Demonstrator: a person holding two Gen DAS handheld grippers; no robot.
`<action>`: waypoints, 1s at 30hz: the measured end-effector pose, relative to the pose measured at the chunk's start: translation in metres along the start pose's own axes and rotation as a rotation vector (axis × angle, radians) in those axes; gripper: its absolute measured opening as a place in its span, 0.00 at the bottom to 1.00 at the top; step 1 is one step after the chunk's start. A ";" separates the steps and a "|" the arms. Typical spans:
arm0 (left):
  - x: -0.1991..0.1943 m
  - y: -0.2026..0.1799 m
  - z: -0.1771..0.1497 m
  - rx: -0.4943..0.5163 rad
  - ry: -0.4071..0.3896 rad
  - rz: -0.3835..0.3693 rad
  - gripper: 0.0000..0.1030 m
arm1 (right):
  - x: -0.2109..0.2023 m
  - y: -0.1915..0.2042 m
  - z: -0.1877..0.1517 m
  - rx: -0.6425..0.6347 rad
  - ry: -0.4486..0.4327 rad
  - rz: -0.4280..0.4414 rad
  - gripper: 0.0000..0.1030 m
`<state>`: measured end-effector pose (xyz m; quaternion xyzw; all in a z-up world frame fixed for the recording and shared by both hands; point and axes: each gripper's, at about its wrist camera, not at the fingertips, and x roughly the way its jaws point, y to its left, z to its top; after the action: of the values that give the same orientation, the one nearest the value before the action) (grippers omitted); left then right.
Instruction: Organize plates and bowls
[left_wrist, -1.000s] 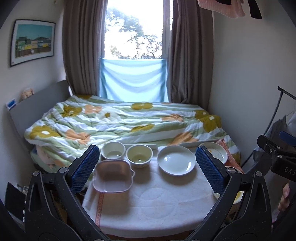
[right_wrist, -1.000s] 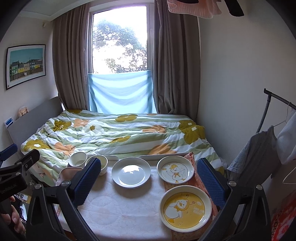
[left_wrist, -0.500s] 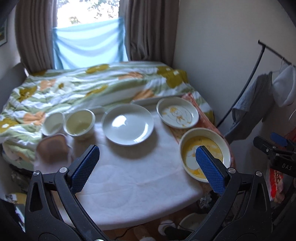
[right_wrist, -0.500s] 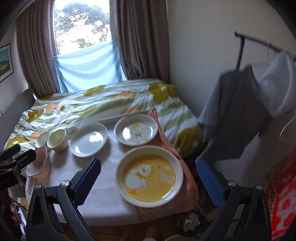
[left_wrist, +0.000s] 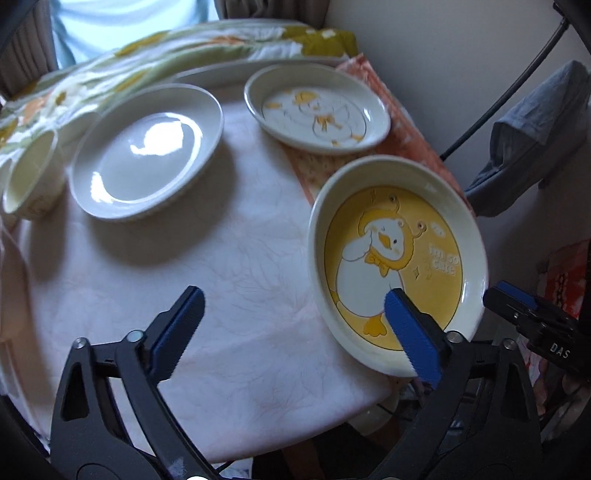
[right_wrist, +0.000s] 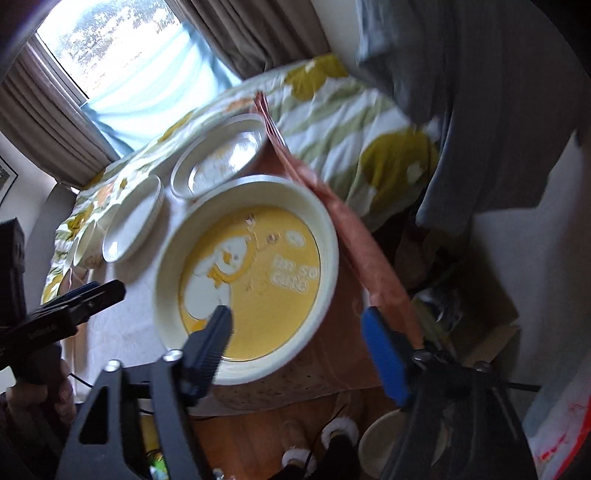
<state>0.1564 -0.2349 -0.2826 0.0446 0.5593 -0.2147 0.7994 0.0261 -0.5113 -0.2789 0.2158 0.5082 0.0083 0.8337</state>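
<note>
The yellow duck plate (left_wrist: 399, 258) sits at the near right corner of the table (left_wrist: 229, 280), partly on an orange-patterned cloth (left_wrist: 402, 122) that runs along the table's right edge. Behind it, toward the far right corner, lies the white duck plate (left_wrist: 317, 109). The plain white plate (left_wrist: 147, 151) rests near the middle of the far edge, and a cream bowl (left_wrist: 31, 181) stands just beside it at the far left.

The left gripper (left_wrist: 291, 325) hangs over the near edge with its fingers wide apart; its jaws have just been closing a little, and nothing is clamped between them. Its right finger (left_wrist: 410, 332) overlaps the near rim of the yellow duck plate, though whether it touches the rim is hard to tell from this angle.

The right gripper (right_wrist: 295, 336) comes at the same plate from the right corner. Its jaws have just been closing, yet they stand apart: the left finger (right_wrist: 208, 343) is over the plate's inside and the right finger (right_wrist: 384, 354) is outside over the cloth, so the plate's near rim lies between them, not pinched. The right wrist view is blurred.

A flowered quilt (right_wrist: 332, 122) covers the bed beyond the table.
</note>
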 end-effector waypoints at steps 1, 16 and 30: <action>0.007 -0.001 0.000 0.002 0.017 0.001 0.82 | 0.008 -0.004 0.002 0.011 0.016 0.023 0.55; 0.053 -0.016 0.017 0.003 0.096 -0.028 0.24 | 0.046 -0.018 0.040 -0.047 0.048 0.057 0.21; 0.048 -0.022 0.009 0.015 0.059 0.028 0.20 | 0.041 -0.009 0.042 -0.162 0.052 0.035 0.15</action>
<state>0.1691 -0.2719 -0.3195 0.0648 0.5803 -0.2064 0.7851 0.0805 -0.5244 -0.3005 0.1563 0.5234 0.0695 0.8347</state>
